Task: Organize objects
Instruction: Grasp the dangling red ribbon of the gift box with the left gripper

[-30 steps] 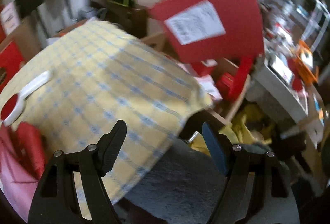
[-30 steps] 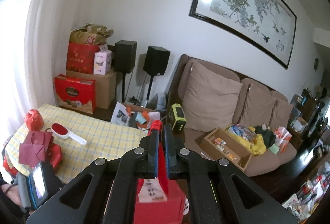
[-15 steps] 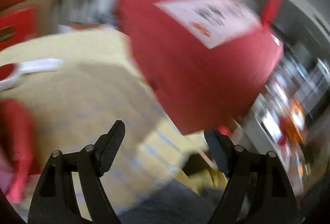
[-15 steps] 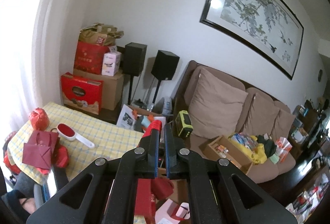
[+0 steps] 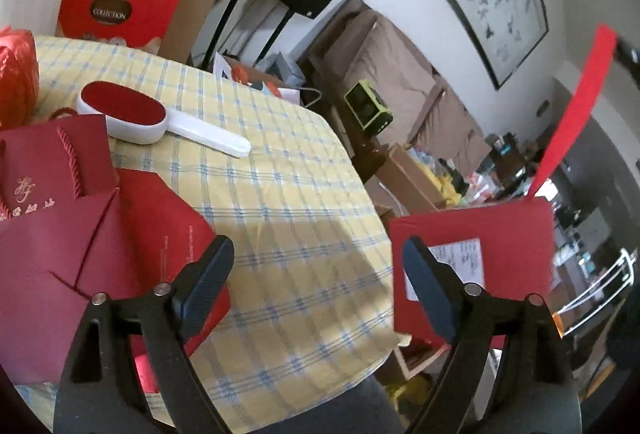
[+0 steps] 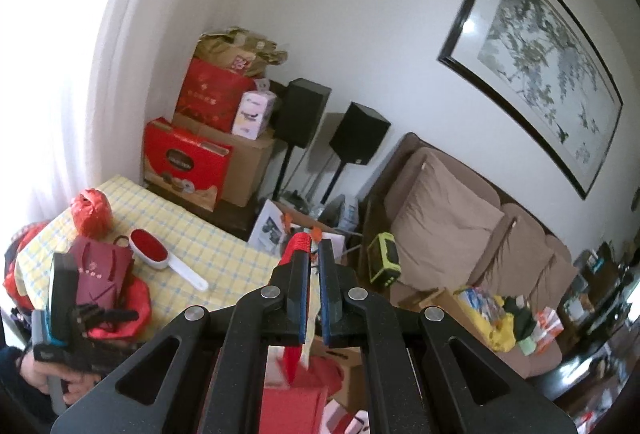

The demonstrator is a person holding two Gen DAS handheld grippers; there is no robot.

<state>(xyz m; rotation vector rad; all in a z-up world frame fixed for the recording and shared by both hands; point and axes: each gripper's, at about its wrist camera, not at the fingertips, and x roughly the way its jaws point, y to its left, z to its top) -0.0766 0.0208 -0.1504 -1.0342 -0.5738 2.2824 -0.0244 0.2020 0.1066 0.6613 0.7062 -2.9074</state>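
While my left claw (image 5: 318,270) stands spread over the worktop (image 5: 280,194), the red bag (image 5: 472,262) hangs right of it, off the edge. From the right wrist, my right claw (image 6: 314,290) pinches its handle (image 6: 298,246), bag dangling below.

The red bag (image 6: 294,406) is blurred and mostly hidden below the right fingers (image 6: 302,294); its label (image 5: 460,266) is unreadable.

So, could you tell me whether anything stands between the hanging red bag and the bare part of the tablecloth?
Nothing visible does. The red bag hangs by its strap from the right gripper, off the table's edge; the tablecloth beside it lies bare, with the lint brush farther back.
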